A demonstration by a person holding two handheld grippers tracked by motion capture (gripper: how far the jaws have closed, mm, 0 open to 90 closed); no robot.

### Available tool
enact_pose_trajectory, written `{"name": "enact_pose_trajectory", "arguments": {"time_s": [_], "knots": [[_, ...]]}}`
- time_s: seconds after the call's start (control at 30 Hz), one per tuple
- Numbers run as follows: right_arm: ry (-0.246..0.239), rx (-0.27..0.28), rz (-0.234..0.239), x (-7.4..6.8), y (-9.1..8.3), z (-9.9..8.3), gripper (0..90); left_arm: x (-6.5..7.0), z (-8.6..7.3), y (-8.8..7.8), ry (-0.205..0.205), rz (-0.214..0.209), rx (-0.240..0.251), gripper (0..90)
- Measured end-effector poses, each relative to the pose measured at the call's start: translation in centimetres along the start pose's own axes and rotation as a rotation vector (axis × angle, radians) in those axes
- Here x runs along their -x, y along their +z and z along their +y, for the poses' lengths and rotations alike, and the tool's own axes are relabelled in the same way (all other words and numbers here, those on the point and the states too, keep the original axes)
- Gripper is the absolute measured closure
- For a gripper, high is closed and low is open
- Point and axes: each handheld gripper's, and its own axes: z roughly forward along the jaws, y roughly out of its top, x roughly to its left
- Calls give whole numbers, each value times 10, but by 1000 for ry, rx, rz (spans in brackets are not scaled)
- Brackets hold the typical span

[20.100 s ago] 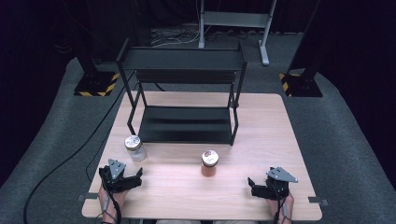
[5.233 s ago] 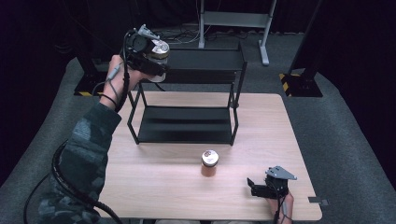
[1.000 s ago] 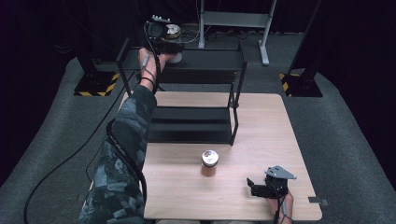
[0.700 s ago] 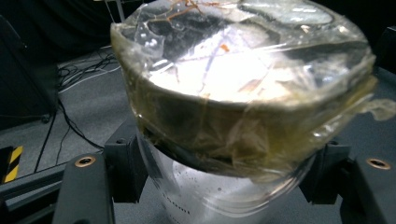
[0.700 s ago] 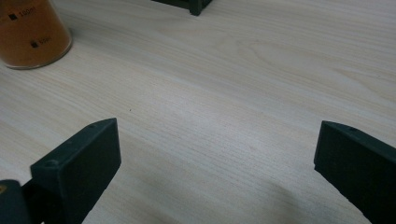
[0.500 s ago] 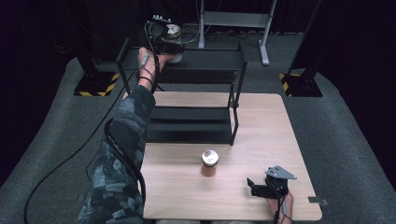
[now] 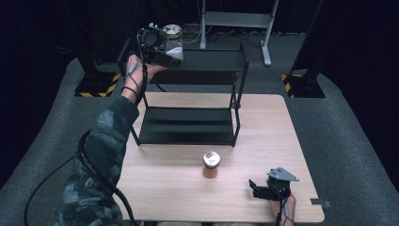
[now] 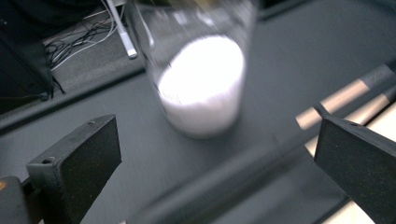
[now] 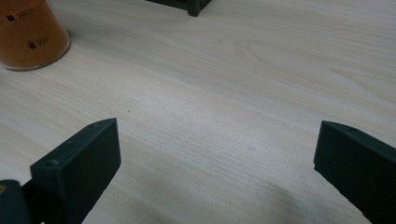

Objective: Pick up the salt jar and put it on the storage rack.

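Observation:
A clear jar of white powder (image 7: 173, 42) (image 8: 201, 88) with a gold lid stands on the top shelf (image 7: 207, 61) of a black two-tier rack. My left gripper (image 7: 175, 54) (image 8: 215, 130) is open just in front of it. Its jaws have just been opening, and the jar stands free a little beyond the tips, touched by neither pad. An orange-filled jar (image 7: 211, 165) (image 9: 30, 35) stands on the wooden table (image 7: 263, 141) in front of the rack. My right gripper (image 7: 254, 188) (image 9: 217, 133) rests open near the front right edge with bare wood between its jaws.
The rack's lower shelf (image 7: 188, 125) is bare. Black stands with yellow-striped feet (image 7: 96, 87) flank the table on grey carpet. A cable (image 7: 99, 179) trails from the left gripper along the sleeve.
The left gripper has opened, let go of the white jar and drawn back a little toward the left. The jar stays on the top shelf. The right gripper has not moved.

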Motion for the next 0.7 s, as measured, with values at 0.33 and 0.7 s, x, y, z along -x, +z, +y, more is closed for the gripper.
{"name": "enact_pose_trajectory", "arguments": {"time_s": [0.33, 0.7], "knots": [[-3, -5, -5, -1, 1, 1, 0, 32, -63, -24, 155, 25, -8, 0], [-1, -10, -5, -1, 1, 2, 0, 66, -164, -25, 221, 46, -15, 0]]}}
